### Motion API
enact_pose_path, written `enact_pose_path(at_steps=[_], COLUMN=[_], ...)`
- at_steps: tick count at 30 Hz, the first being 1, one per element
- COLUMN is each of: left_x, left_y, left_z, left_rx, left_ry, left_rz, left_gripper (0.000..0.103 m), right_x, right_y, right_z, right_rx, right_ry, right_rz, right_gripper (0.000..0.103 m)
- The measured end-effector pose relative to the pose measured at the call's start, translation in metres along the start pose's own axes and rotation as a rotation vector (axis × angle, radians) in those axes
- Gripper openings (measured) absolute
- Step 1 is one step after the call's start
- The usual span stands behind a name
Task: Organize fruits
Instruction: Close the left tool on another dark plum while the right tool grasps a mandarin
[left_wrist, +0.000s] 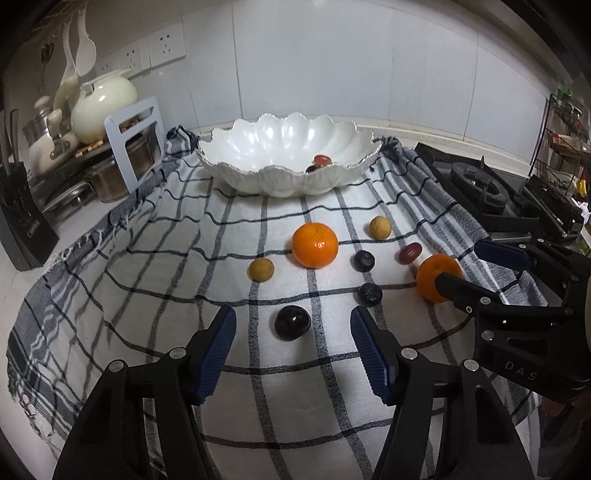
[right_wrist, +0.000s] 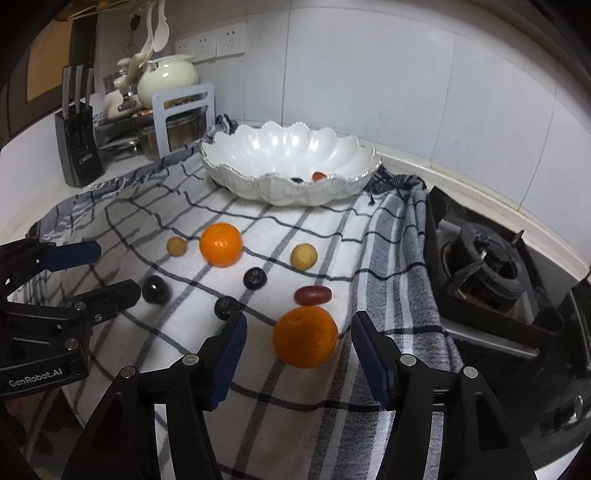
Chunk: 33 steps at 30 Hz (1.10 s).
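A white scalloped bowl (left_wrist: 288, 181) (right_wrist: 280, 192) stands at the back of the checked cloth and holds a red fruit (left_wrist: 322, 159) and a dark one. On the cloth lie an orange (left_wrist: 314, 244), two tan round fruits (left_wrist: 261, 269), two small dark berries (left_wrist: 364, 260) and a red date (left_wrist: 410, 253). My left gripper (left_wrist: 292, 312) (right_wrist: 118, 269) is open, with a dark plum (left_wrist: 291, 325) (right_wrist: 156, 289) between its fingertips and untouched. My right gripper (right_wrist: 299, 317) (left_wrist: 460, 263) is open around a second orange (right_wrist: 304, 341) (left_wrist: 430, 282), with gaps on both sides.
The checked cloth (left_wrist: 184, 240) covers the counter. A gas hob (left_wrist: 476, 184) (right_wrist: 480, 258) lies to the right of it. A knife block (left_wrist: 22, 221), a rack with steel pots (left_wrist: 110, 173) and a cream teapot (left_wrist: 103, 103) crowd the back left. A tiled wall rises behind.
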<state>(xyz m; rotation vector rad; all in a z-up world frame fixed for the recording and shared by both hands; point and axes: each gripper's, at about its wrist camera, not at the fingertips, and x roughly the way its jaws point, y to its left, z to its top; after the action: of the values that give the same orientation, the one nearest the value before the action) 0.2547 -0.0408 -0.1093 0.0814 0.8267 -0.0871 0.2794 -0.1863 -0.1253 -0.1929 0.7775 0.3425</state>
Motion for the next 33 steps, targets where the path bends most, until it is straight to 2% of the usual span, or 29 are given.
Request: enact_pose_path(at_steps=[12,24,28,33], left_x=[0.033,0.049,0.052,0.051], left_y=[0.001,0.006,0.008,0.011], left_z=[-0.003,-0.006,-0.008,-0.009], left_rx=[-0.029,-0.083,-0.094,-0.106], left_ry=[0.065,0.107,0.116,0.111], left_rz=[-0.003,-0.033,-0.037,-0.044], left_gripper=[0.052,0.035,0.031,0.029], right_x=[0.023,0.036,0.037,0.038], right_y=[-0.004,-0.002,0.000,-0.002], right_z=[-0.005,-0.007,-0.008,-0.008], right_rx=[-0.009,-0.024,-0.035,-0.030], right_ry=[0.029,0.054,0.061,0.060], right_rz=[-0.010,0.003,-0.001,-0.003], right_gripper=[0.060,0.059,0.048,0.047])
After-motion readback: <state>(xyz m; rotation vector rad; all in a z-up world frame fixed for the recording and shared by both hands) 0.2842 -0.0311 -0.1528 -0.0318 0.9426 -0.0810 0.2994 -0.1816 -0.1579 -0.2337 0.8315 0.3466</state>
